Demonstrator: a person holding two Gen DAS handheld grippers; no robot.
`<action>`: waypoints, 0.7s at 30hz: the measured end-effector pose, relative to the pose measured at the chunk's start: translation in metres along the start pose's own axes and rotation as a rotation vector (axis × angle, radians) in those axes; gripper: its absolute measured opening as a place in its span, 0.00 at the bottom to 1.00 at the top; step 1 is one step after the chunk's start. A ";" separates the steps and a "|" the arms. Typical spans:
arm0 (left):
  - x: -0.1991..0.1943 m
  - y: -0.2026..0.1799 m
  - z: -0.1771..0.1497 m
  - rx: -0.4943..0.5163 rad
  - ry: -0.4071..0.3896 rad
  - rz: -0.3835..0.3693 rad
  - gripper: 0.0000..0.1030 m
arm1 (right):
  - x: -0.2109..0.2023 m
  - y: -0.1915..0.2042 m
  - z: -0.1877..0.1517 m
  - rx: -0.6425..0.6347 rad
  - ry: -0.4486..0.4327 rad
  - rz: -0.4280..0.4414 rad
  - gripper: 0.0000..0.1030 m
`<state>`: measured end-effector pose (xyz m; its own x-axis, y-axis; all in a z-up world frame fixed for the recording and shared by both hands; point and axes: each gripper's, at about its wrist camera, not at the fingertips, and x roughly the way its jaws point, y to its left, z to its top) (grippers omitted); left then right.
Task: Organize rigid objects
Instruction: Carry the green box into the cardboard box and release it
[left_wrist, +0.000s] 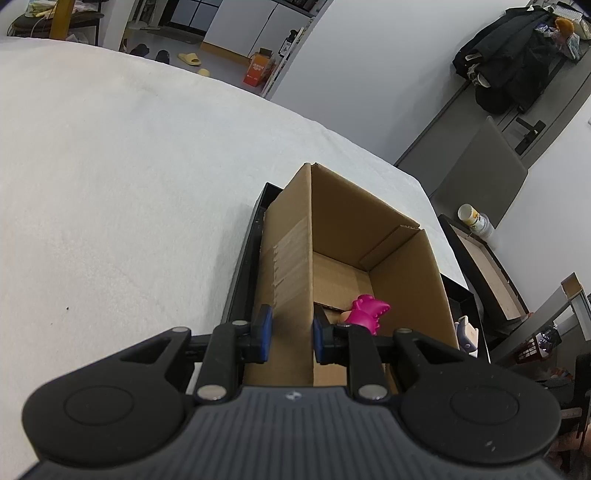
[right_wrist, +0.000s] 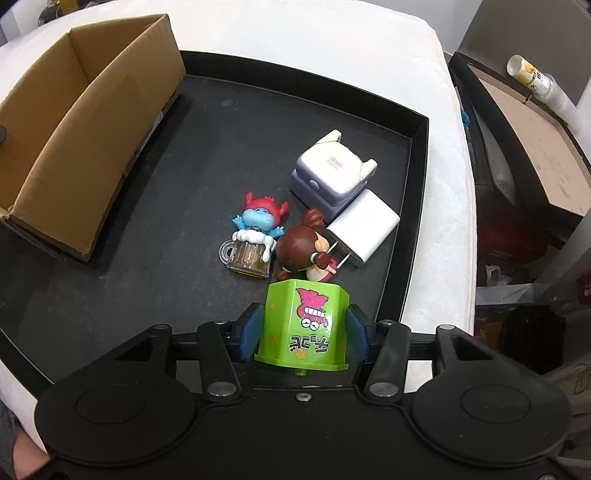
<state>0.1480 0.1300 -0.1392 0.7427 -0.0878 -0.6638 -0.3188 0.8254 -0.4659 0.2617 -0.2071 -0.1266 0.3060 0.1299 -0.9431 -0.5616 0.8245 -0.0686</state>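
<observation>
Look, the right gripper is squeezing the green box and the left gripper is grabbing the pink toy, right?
Not quite. The left gripper pinches the cardboard box wall, not the pink toy lying inside, as the left wrist view shows. The right gripper does squeeze the green box.

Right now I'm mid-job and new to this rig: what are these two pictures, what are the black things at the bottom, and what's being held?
No robot here: a person holds a two-finger gripper in each hand, each with a camera looking along its fingers.

Left view: the left gripper clamps the side wall of the cardboard box; a pink toy lies inside.

Right view: the right gripper grips a green cartoon box over the black tray. On the tray: a blue figure with a beer mug, a brown-haired doll, a white charger and a white-and-purple cube.
</observation>
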 end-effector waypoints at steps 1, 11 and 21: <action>0.000 0.000 0.000 0.002 0.001 0.000 0.20 | 0.000 -0.001 0.001 0.007 0.005 0.003 0.48; 0.000 0.000 0.001 0.003 0.006 -0.003 0.20 | -0.011 0.016 0.010 -0.077 0.015 -0.011 0.47; 0.000 0.001 0.002 0.005 0.015 -0.012 0.20 | -0.044 0.031 0.031 -0.148 -0.084 -0.009 0.44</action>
<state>0.1492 0.1323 -0.1388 0.7376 -0.1065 -0.6668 -0.3068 0.8268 -0.4714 0.2551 -0.1705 -0.0770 0.3709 0.1734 -0.9124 -0.6635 0.7368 -0.1297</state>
